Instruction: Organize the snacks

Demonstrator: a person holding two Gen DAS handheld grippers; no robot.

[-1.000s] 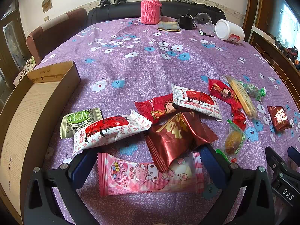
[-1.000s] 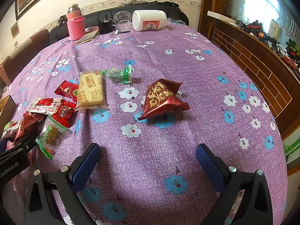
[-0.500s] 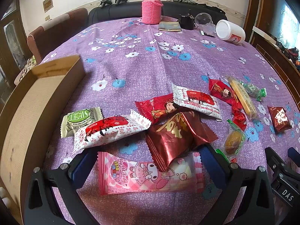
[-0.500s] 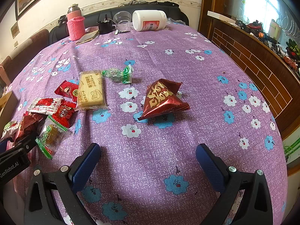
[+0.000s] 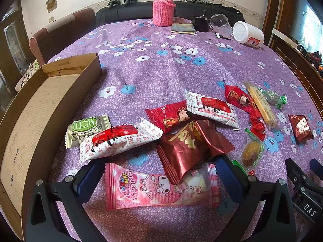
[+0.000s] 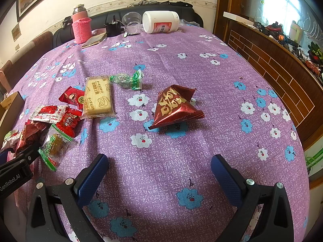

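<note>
My left gripper (image 5: 159, 179) is open, its blue fingers on either side of a pink My Melody snack pack (image 5: 159, 189) lying on the purple tablecloth. A dark red foil pack (image 5: 187, 147) overlaps its top edge. Beyond lie a white-and-red pack (image 5: 119, 141), a green pack (image 5: 84, 129) and several more snacks. A cardboard box (image 5: 30, 117) stands at the left. My right gripper (image 6: 159, 179) is open and empty above bare cloth, short of a dark red pyramid pack (image 6: 173, 106). A biscuit pack (image 6: 98, 98) and green candy (image 6: 129, 80) lie to its left.
At the table's far side stand a pink-sleeved flask (image 5: 164, 6), a white jar on its side (image 5: 248, 34), a clear cup (image 5: 221, 23) and a small black object (image 5: 200, 23). A chair (image 5: 60, 32) is far left. A wooden ledge (image 6: 282, 64) runs along the right.
The cardboard box at the left has shifted a little in the left wrist view. Both grippers and the snacks stay as they were.
</note>
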